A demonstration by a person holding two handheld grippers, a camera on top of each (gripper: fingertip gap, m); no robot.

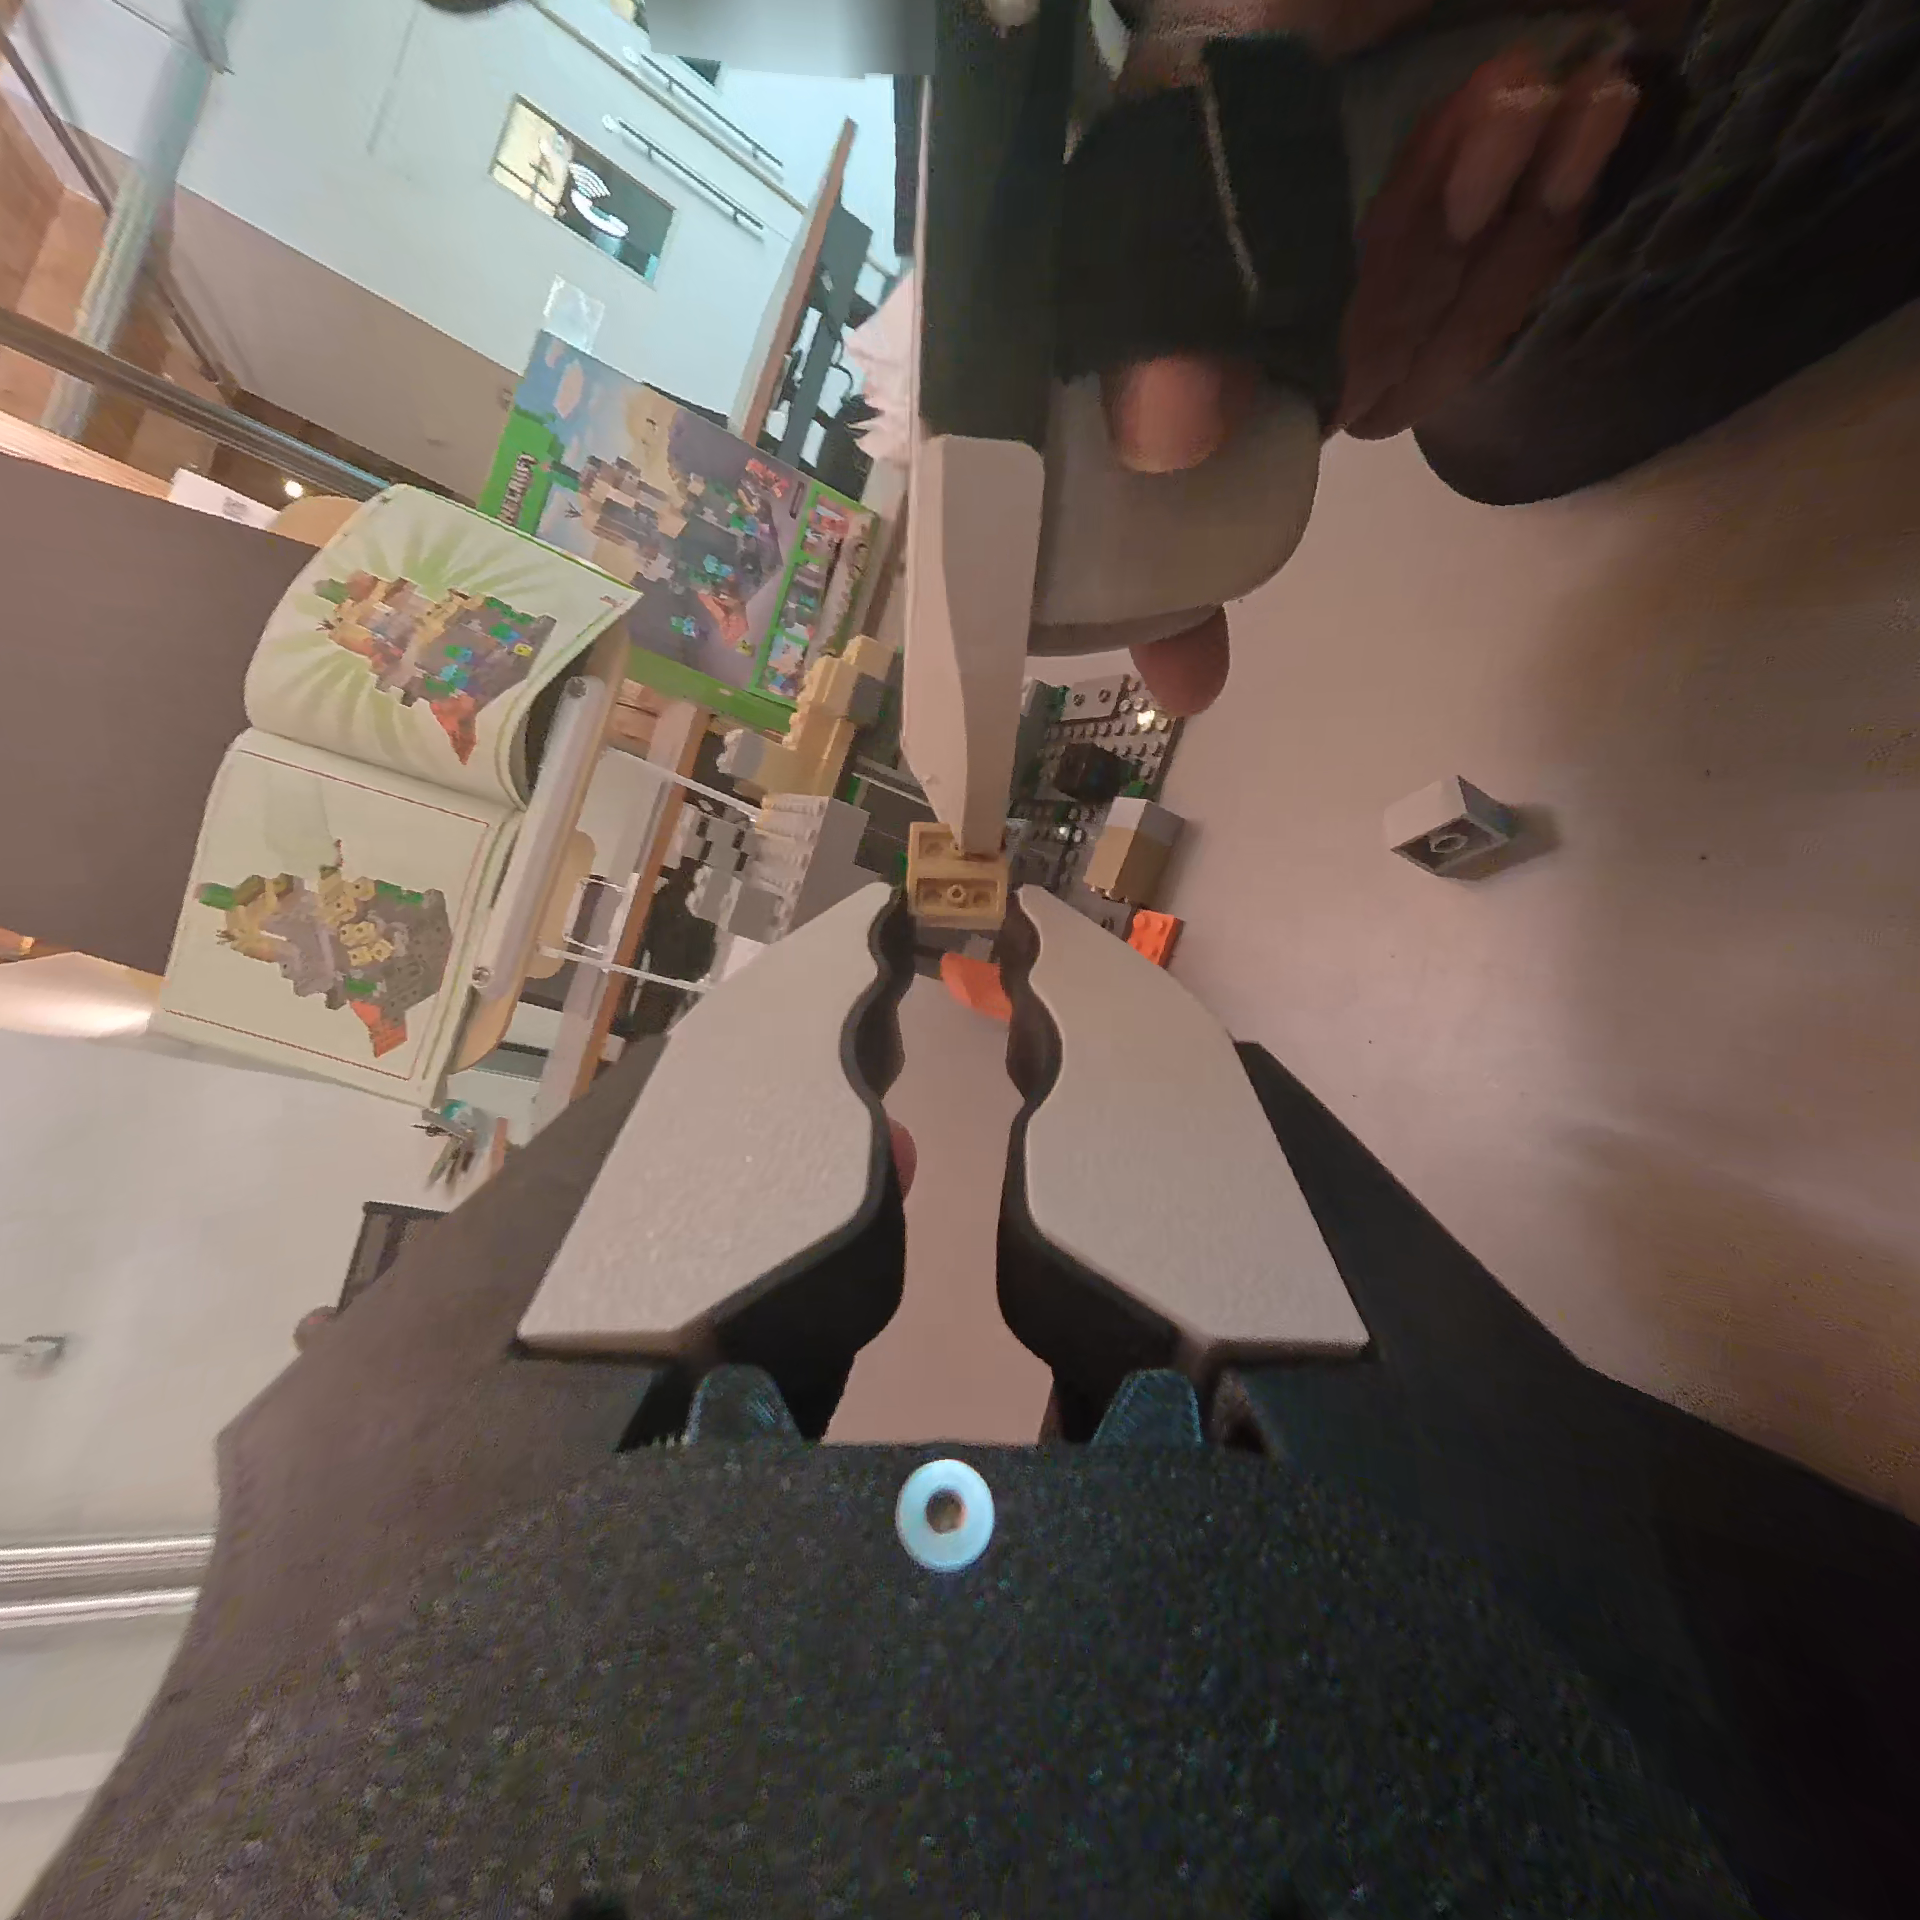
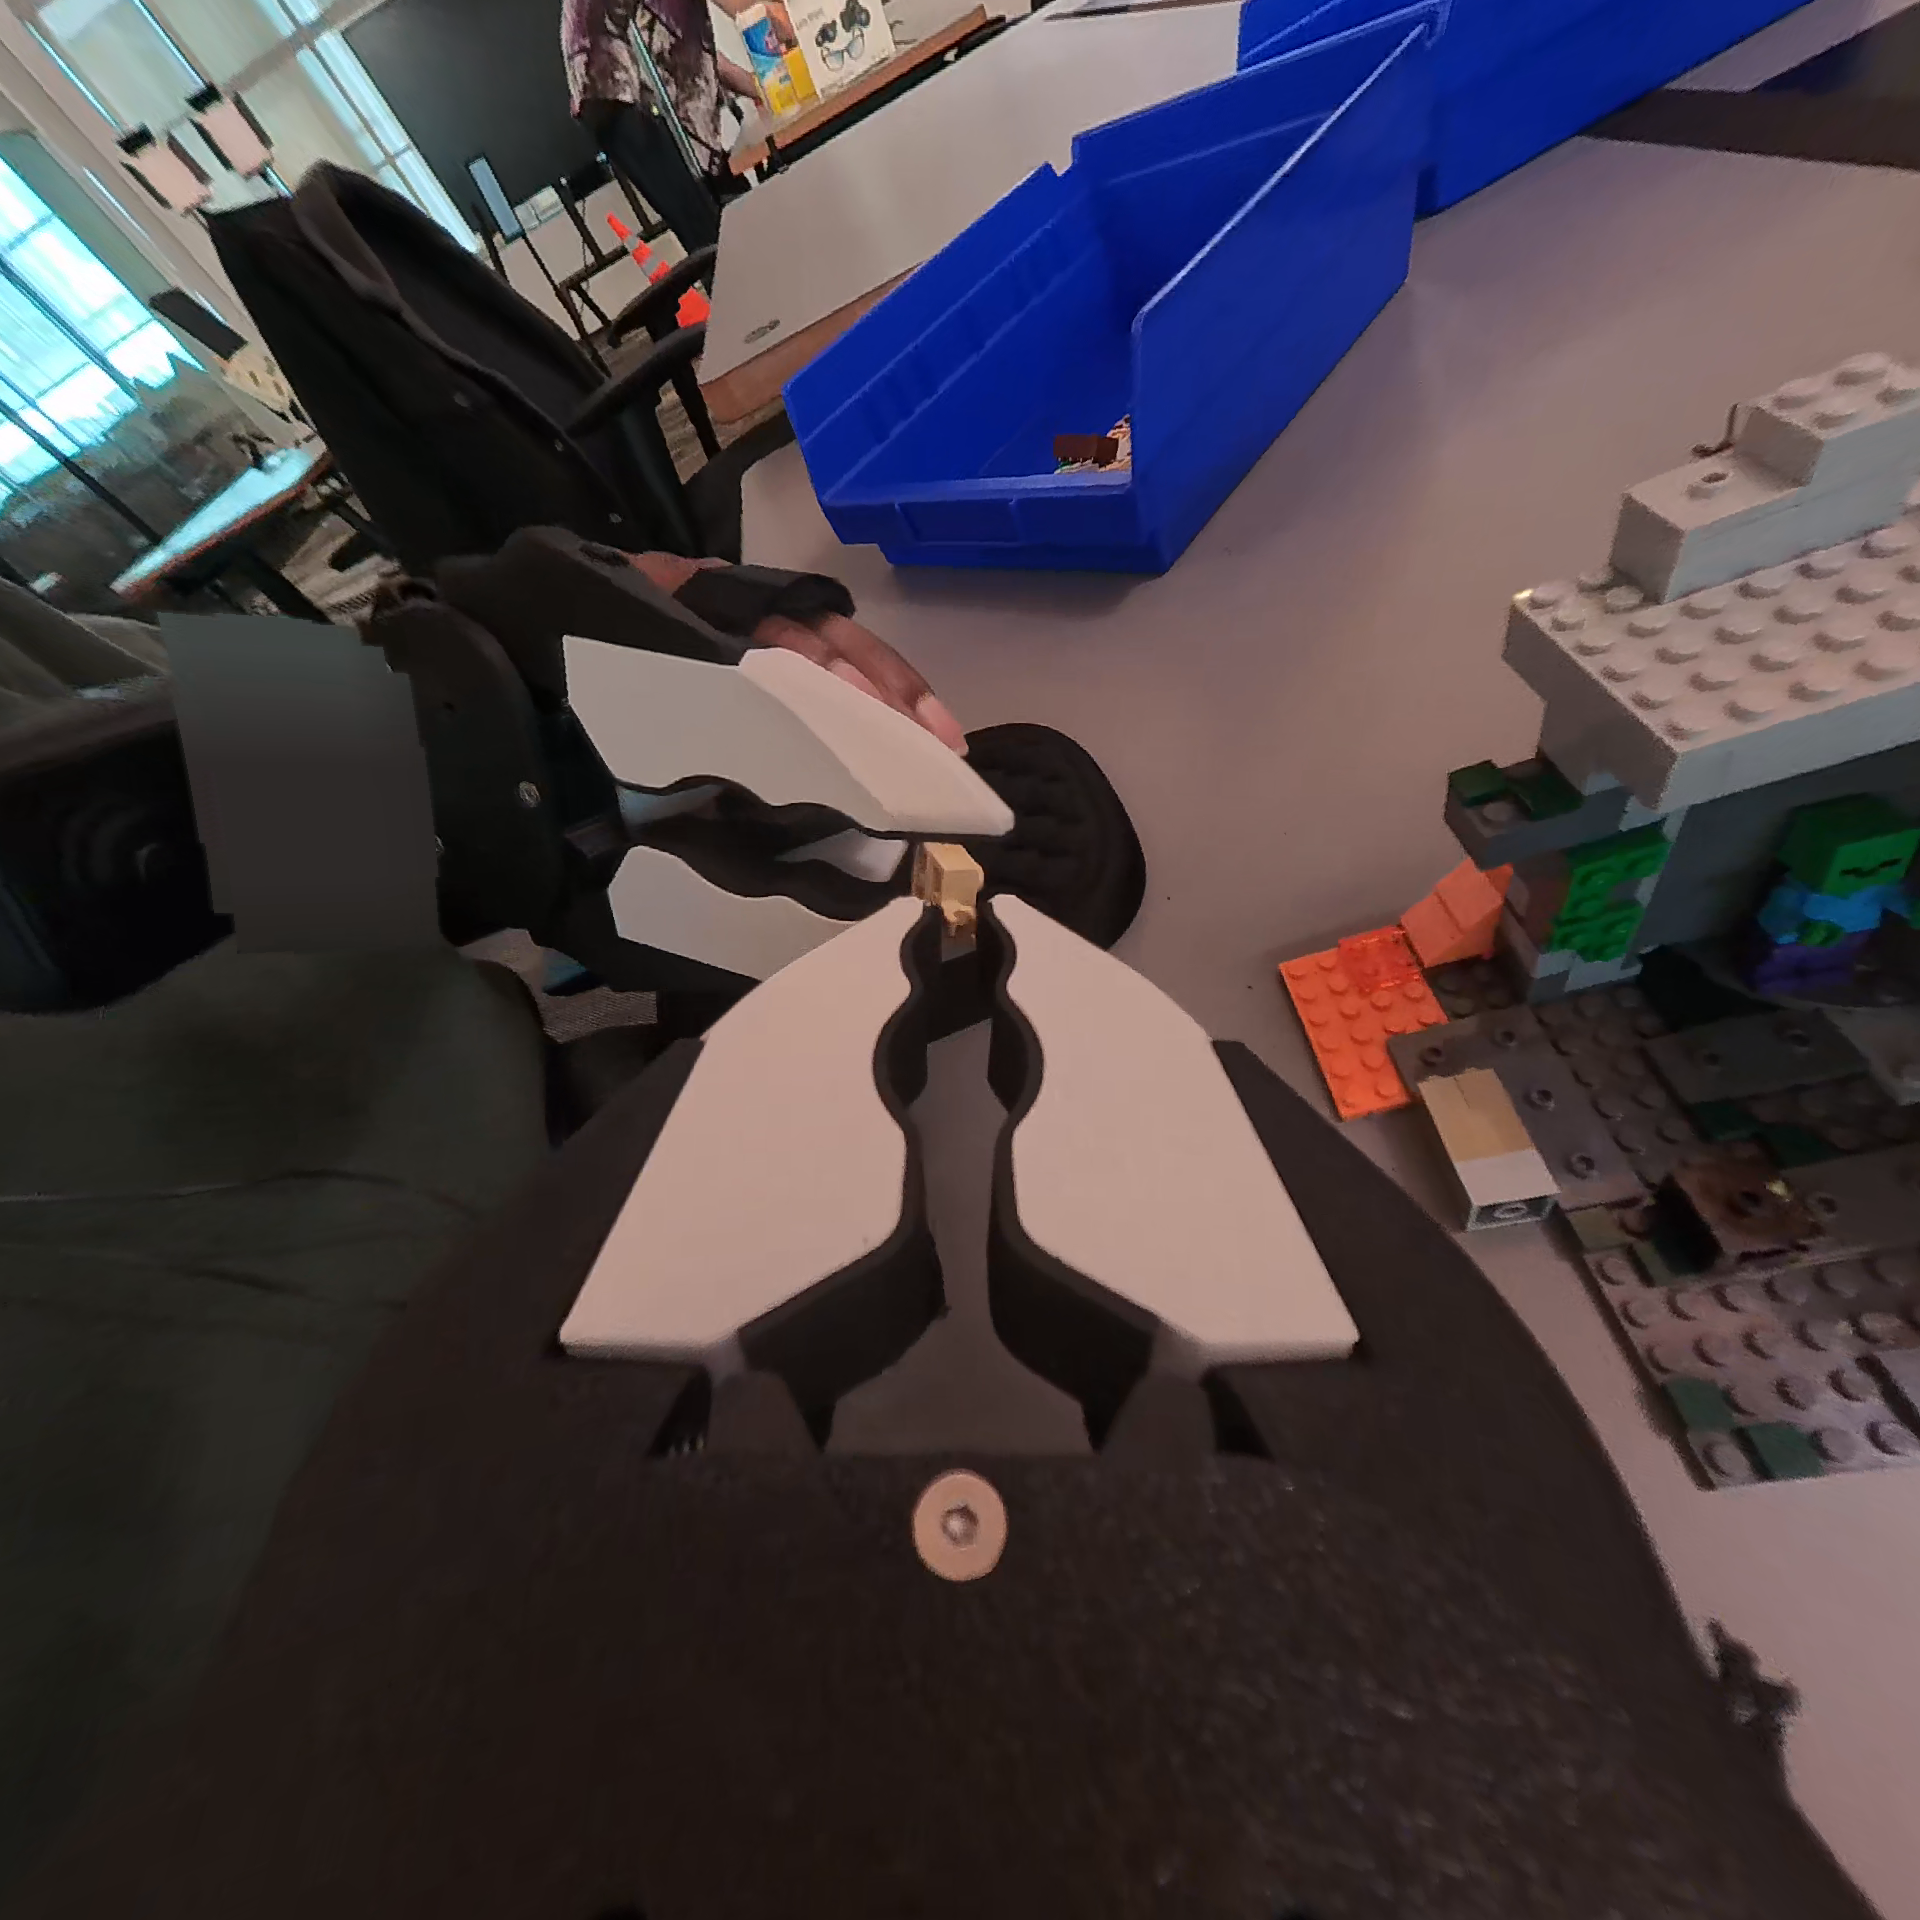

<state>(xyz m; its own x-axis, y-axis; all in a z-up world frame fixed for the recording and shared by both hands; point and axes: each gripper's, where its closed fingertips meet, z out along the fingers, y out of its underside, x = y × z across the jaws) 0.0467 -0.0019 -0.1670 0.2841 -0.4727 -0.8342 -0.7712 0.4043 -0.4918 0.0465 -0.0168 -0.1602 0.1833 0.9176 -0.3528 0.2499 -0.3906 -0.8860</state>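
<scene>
Pinching one tan brick from both sides: left gripper and right gripper are each nearly closed on it, held above the tabletop. Brick model stands nearby; blue bin farther back.

No legible text to report.

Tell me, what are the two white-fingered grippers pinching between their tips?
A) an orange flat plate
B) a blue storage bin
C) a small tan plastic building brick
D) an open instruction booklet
C: in both wrist views the left gripper and right gripper meet tip to tip on the small tan plastic building brick, held above the table.
</scene>
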